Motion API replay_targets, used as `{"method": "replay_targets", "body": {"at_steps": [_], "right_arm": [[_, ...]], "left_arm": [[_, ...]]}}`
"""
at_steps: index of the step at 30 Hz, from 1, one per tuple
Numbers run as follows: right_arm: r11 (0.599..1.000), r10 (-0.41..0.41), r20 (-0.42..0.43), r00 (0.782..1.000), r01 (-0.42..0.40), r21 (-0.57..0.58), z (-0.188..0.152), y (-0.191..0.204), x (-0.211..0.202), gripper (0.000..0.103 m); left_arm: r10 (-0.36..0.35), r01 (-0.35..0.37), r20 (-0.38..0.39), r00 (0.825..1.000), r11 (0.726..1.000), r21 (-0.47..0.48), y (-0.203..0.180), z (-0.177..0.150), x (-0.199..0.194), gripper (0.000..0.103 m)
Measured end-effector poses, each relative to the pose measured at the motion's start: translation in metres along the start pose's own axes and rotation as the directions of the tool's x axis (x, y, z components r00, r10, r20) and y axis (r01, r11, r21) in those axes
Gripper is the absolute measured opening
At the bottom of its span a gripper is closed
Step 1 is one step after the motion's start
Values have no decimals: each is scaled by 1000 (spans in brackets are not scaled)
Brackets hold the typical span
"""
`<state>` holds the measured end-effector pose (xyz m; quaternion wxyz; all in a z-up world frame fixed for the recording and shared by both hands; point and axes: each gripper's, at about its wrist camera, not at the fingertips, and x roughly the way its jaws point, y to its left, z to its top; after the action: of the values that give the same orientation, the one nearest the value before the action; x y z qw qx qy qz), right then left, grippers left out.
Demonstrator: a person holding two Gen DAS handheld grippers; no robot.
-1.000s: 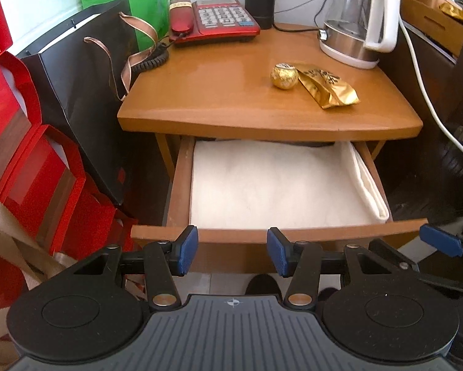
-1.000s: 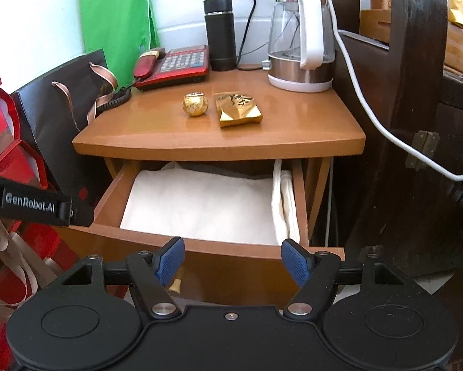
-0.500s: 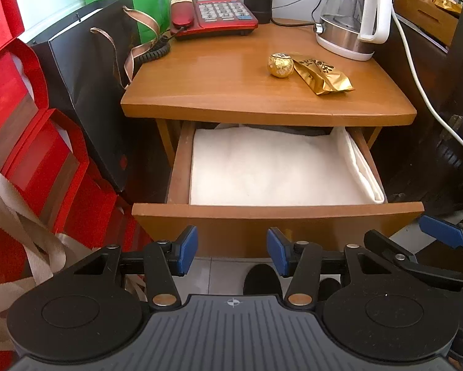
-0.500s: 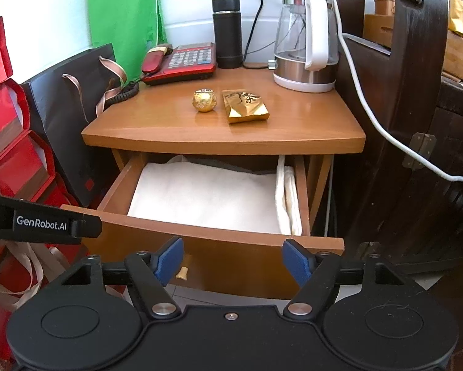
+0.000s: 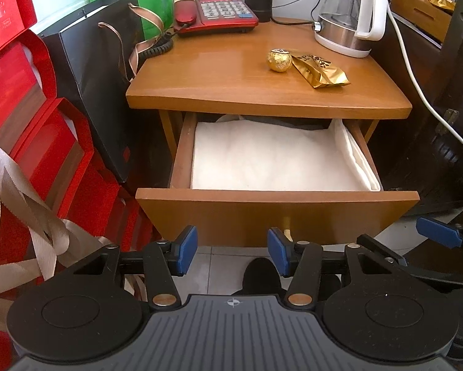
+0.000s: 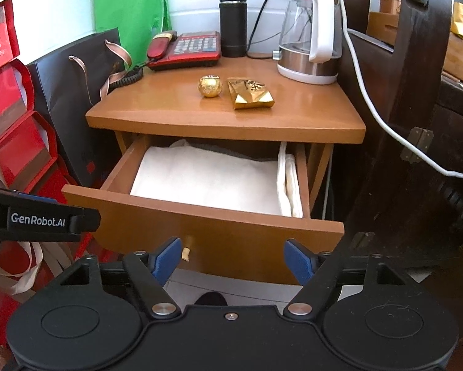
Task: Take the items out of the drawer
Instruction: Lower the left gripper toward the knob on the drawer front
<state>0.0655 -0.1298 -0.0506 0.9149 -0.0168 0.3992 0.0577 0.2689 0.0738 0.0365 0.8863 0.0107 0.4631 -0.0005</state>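
Drawer (image 5: 277,213) hangs open before me, white cloth (image 5: 274,157) inside; both my grippers, left (image 5: 233,250) and right (image 6: 231,261), hover with jaws released, grasping nothing.

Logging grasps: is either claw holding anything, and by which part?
Nothing. Left claw and right claw are both open and empty before the open wooden drawer.

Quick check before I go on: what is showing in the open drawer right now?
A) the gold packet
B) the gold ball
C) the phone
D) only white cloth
D: the drawer shows only white cloth; the gold ball, gold packet and phone sit on the tabletop.
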Motion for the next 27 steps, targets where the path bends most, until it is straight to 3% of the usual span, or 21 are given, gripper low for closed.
{"method": "replay_targets", "body": {"at_steps": [27], "right_arm": [[999,3,-131,991,4,53,-9,-14,33,68]], "left_arm": [[-8,12,-108,994,999,41,-11,0,47,53]]}}
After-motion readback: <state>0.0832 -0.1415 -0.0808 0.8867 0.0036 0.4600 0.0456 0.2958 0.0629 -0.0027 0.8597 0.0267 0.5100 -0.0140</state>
